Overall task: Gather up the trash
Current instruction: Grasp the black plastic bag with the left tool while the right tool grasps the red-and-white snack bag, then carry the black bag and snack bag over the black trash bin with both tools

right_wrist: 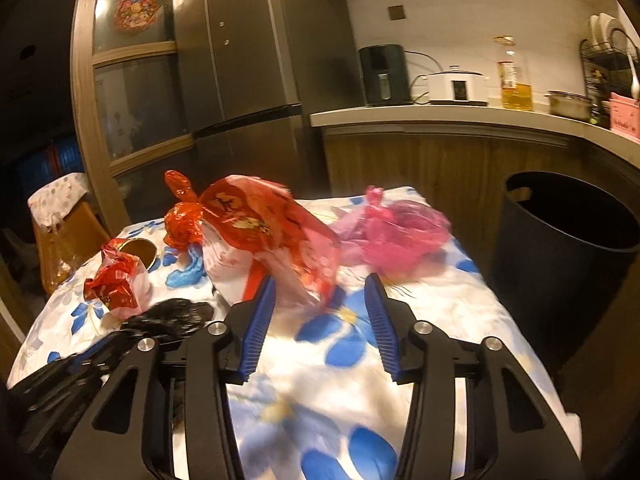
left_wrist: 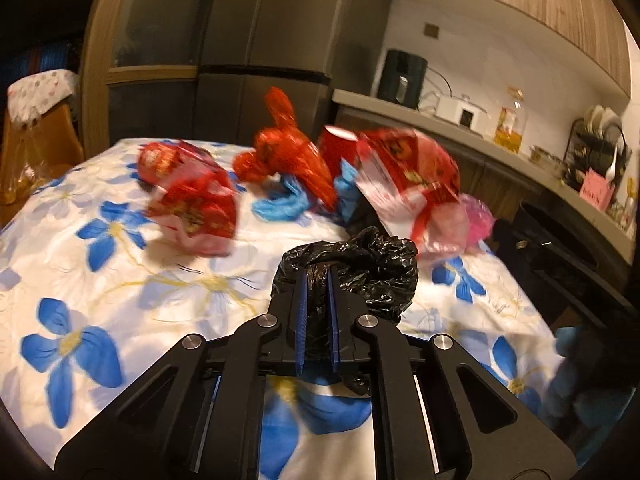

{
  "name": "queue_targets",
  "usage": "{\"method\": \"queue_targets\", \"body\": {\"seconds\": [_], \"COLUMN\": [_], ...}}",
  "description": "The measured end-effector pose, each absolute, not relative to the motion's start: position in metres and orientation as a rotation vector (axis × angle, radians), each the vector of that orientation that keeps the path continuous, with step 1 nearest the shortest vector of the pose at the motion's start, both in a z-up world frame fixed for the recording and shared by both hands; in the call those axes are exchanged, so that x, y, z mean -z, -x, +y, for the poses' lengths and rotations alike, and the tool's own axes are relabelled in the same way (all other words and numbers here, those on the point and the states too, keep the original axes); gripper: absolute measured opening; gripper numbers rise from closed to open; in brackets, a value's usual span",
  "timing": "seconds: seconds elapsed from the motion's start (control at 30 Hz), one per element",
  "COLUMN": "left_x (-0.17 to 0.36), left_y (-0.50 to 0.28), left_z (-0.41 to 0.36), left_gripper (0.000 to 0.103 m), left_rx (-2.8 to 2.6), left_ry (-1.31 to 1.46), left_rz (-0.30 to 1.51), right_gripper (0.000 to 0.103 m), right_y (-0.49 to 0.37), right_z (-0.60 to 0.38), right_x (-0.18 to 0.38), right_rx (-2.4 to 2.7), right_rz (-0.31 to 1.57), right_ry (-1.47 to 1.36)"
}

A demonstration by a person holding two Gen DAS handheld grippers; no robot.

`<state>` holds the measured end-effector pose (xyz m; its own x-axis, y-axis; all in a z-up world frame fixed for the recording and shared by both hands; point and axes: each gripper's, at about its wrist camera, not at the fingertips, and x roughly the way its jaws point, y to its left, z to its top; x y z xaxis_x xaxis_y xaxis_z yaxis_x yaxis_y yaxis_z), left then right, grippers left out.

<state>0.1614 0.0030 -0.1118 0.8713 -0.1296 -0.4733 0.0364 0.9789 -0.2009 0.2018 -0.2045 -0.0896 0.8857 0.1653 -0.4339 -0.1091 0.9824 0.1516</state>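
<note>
Blue flowers with yellow centres on a white tablecloth [right_wrist: 440, 312]. Crinkly black bag [left_wrist: 360, 264] at 6 o'clock, red printed wrappers [left_wrist: 192, 200] round 10, light blue scrap [left_wrist: 280, 204] at 12, see-through pink bag [right_wrist: 396, 236] at 2, black bin [right_wrist: 560, 264] at 3.

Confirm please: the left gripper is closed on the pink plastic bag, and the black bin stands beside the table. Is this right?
Not quite. The left gripper is closed on the black plastic bag, not the pink one; the left wrist view shows this. The pink plastic bag lies untouched on the table. The black bin does stand beside the table.
</note>
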Motion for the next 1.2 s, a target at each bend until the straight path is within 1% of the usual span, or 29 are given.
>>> {"method": "queue_targets", "body": {"seconds": [0.13, 0.23, 0.3, 0.43, 0.5, 0.53, 0.57, 0.73, 0.93, 1.2], "left_x": [0.096, 0.089, 0.086, 0.087, 0.088, 0.088, 0.088, 0.083, 0.073, 0.055], "left_y": [-0.150, -0.147, -0.147, -0.149, -0.151, -0.150, -0.150, -0.146, -0.132, -0.114], "left_z": [0.015, 0.020, 0.023, 0.025, 0.025, 0.025, 0.026, 0.029, 0.027, 0.013], "left_gripper": [0.009, 0.009, 0.009, 0.009, 0.009, 0.009, 0.009, 0.009, 0.009, 0.009], "left_rx": [0.078, 0.075, 0.069, 0.064, 0.062, 0.060, 0.057, 0.049, 0.041, 0.047], "left_ry": [0.217, 0.218, 0.226, 0.222, 0.224, 0.225, 0.222, 0.226, 0.223, 0.204], "left_rz": [0.457, 0.434, 0.429, 0.437, 0.446, 0.448, 0.448, 0.441, 0.415, 0.392], "right_gripper": [0.045, 0.040, 0.038, 0.030, 0.025, 0.015, 0.008, 0.005, 0.005, 0.005], "right_y": [-0.218, -0.228, -0.233, -0.243, -0.244, -0.242, -0.242, -0.226, -0.182, -0.127], "right_z": [-0.192, -0.188, -0.188, -0.184, -0.181, -0.179, -0.179, -0.178, -0.184, -0.211], "right_x": [0.093, 0.097, 0.099, 0.103, 0.103, 0.102, 0.102, 0.093, 0.068, 0.049], "right_rx": [-0.197, -0.216, -0.222, -0.239, -0.249, -0.254, -0.254, -0.274, -0.310, -0.265], "right_rz": [0.464, 0.468, 0.472, 0.493, 0.494, 0.494, 0.493, 0.457, 0.378, 0.335], "right_ry": [-0.103, -0.090, -0.094, -0.104, -0.102, -0.094, -0.088, -0.084, -0.090, -0.104]}}
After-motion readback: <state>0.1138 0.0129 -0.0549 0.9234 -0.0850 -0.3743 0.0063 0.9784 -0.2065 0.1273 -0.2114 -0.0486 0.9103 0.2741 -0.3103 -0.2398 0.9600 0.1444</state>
